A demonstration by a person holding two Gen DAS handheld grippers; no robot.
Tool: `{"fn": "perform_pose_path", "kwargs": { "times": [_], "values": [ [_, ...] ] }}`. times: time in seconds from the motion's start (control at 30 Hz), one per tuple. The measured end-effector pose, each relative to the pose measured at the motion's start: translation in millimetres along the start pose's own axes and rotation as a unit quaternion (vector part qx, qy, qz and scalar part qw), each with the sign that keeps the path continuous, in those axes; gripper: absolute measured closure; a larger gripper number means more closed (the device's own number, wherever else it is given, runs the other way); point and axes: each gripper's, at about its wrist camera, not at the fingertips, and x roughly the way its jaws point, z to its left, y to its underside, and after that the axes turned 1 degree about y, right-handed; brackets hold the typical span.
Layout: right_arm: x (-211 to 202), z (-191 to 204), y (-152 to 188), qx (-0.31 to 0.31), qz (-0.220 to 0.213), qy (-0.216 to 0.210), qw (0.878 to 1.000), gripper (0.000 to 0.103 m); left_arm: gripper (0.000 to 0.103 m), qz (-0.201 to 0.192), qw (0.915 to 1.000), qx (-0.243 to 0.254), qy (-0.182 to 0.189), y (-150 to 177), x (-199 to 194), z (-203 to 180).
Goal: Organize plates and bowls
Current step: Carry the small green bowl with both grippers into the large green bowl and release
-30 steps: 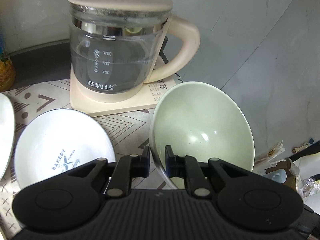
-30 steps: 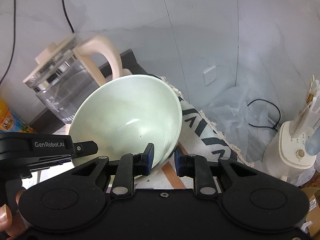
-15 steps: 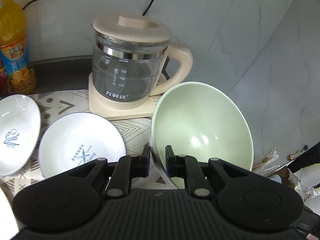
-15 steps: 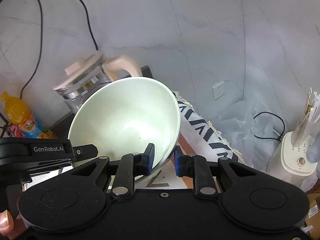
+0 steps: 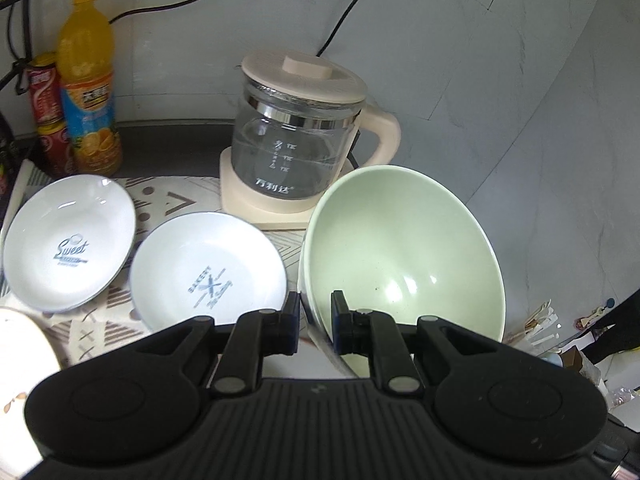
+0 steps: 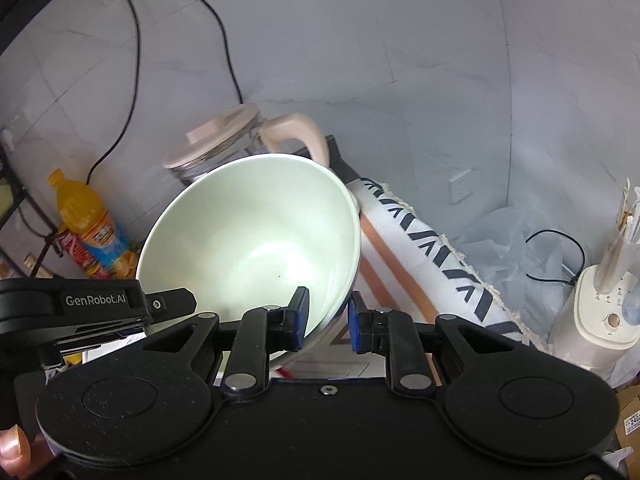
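A glass kettle [image 5: 298,160] stands on its cream base, with an orange juice bottle [image 5: 89,84] and a red can [image 5: 47,114] to its left.

green bowl [image 6: 256,236] hides kettle [image 6: 224,148] body, which is blurred; pale dish [image 5: 20,352] cut off at left edge; red cans' [image 5: 46,100] print unreadable.
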Motion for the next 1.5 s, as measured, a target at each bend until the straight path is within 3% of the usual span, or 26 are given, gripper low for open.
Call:
{"fn": "perform_pose_path", "kwargs": {
  "times": [0.77,1.1,1.5],
  "values": [
    [-24.8,27.8,60.1,-0.055,0.031,-0.026,0.998,0.082,0.089,0.006,0.9984,-0.044,-0.034,61.8,-40.7,47.8],
    [-15.3,44.1,81.1,-0.074,0.056,-0.028,0.995,0.082,0.089,0.036,0.9964,-0.061,-0.046,78.3,-34.3,75.0],
    [-7.8,44.3,90.7,-0.081,0.074,-0.006,0.994,0.082,0.088,0.058,0.996,-0.058,-0.035,82.9,-21.9,72.7]
  ]
}}
